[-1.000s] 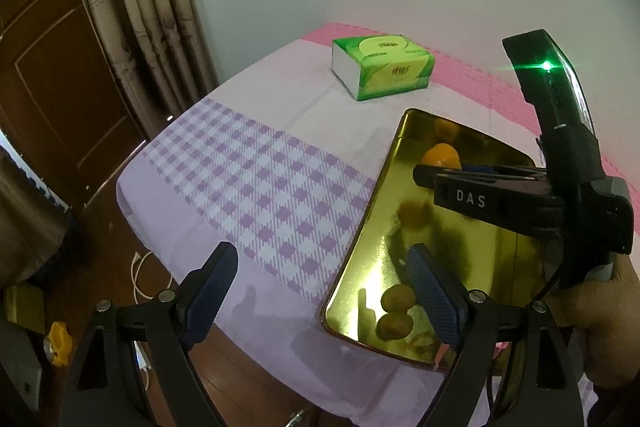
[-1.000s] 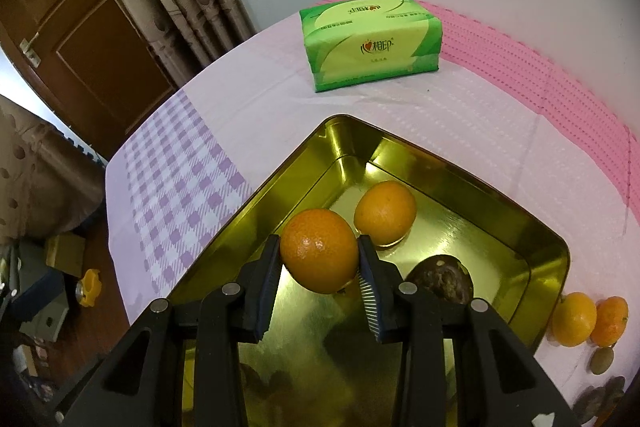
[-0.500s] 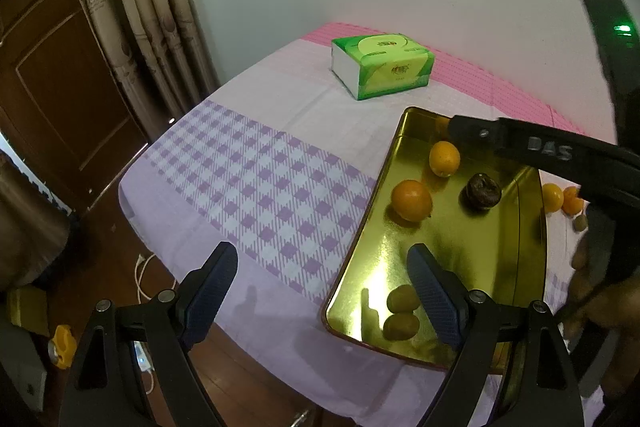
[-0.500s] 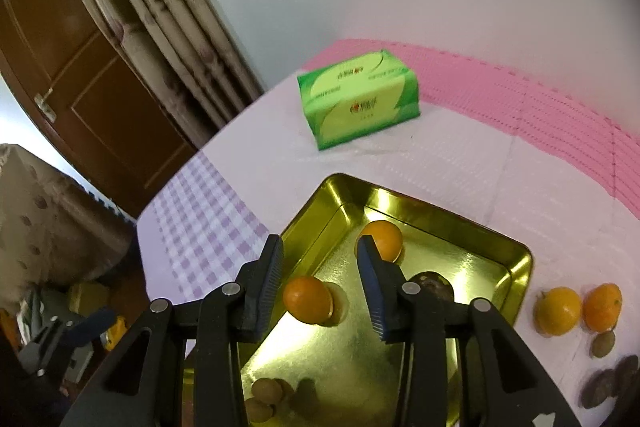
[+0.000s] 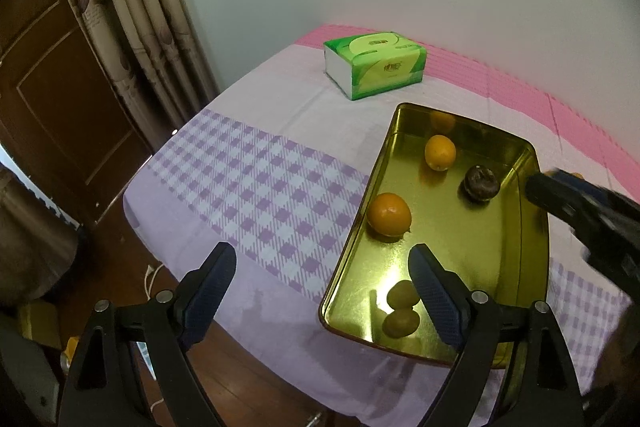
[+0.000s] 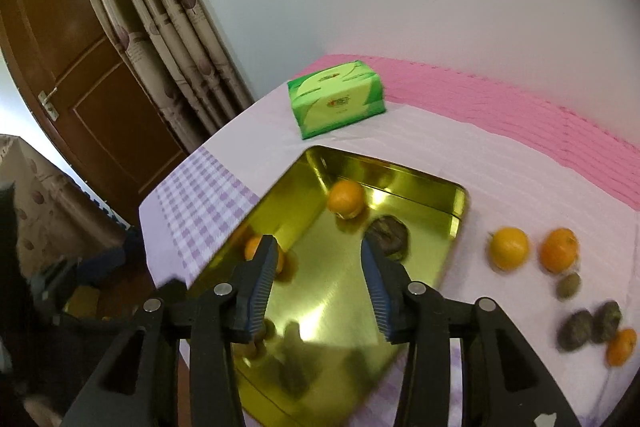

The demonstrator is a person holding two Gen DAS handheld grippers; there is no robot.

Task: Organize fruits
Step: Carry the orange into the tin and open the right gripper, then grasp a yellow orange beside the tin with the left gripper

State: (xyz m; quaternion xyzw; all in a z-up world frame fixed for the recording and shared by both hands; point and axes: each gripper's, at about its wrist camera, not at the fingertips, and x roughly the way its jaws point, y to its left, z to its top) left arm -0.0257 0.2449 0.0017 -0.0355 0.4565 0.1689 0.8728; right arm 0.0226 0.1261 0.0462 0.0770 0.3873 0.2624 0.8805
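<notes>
A gold metal tray (image 5: 528, 251) (image 6: 424, 183) lies on the table. In it are two oranges (image 5: 389, 214) (image 5: 440, 152), a dark passion fruit (image 5: 481, 183) and two small green-brown fruits (image 5: 402, 294) near its front edge. Right of the tray, on the cloth, lie two oranges (image 6: 509, 248) (image 6: 559, 250), a small green fruit (image 6: 568, 285), two dark fruits (image 6: 576, 329) and a small orange (image 6: 621, 346). My left gripper (image 5: 322, 285) is open and empty over the tray's front left edge. My right gripper (image 6: 318, 285) is open and empty above the tray.
A green tissue pack (image 5: 376, 63) (image 6: 338, 103) stands behind the tray. The tablecloth (image 5: 248, 187) is purple check, white and pink. Curtains (image 5: 132, 7) and a brown door (image 6: 92, 75) stand to the left. The table's front edge drops to a wooden floor.
My right gripper let go of the orange in the tray, opened and pulled up and back to the right. The left gripper has barely moved.
</notes>
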